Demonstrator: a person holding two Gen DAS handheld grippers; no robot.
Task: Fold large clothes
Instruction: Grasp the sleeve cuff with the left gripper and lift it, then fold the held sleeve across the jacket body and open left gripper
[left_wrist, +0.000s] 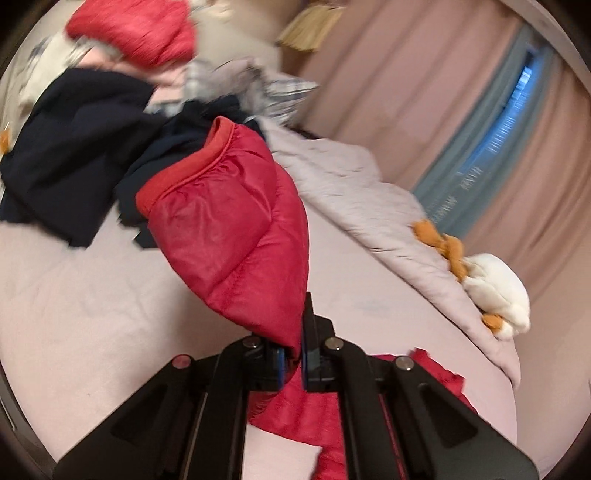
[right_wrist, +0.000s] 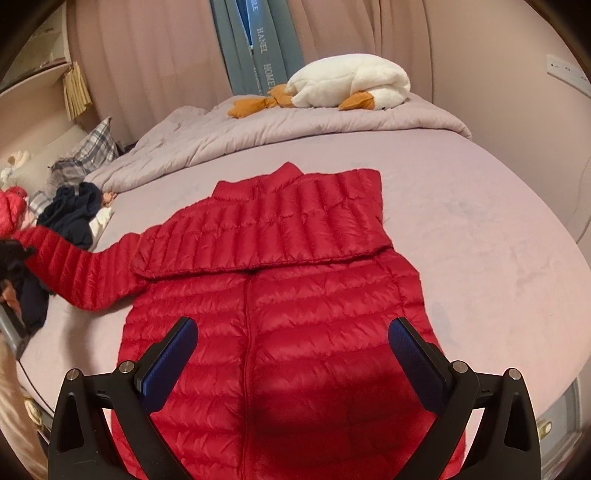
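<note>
Red quilted jacket (right_wrist: 280, 302) lies flat on bed (right_wrist: 480, 221), zip up, far sleeve already folded across chest. Right gripper (right_wrist: 291, 354) hovers over hem, jaws wide, empty. Left gripper (left_wrist: 293, 354) pinches remaining sleeve (left_wrist: 229, 221), lifted, likely to fold inward.

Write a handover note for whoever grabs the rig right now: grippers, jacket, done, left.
Left gripper: shut on the sleeve of the red jacket, cuff lifted off the bed.
Right gripper: open, holding nothing, hovering over the jacket's lower half.
Jacket lies flat, collar away from you. One sleeve is already folded across the chest.
Left: fold the held sleeve across, then fold the body. Dark clothes wait at the side.
</note>
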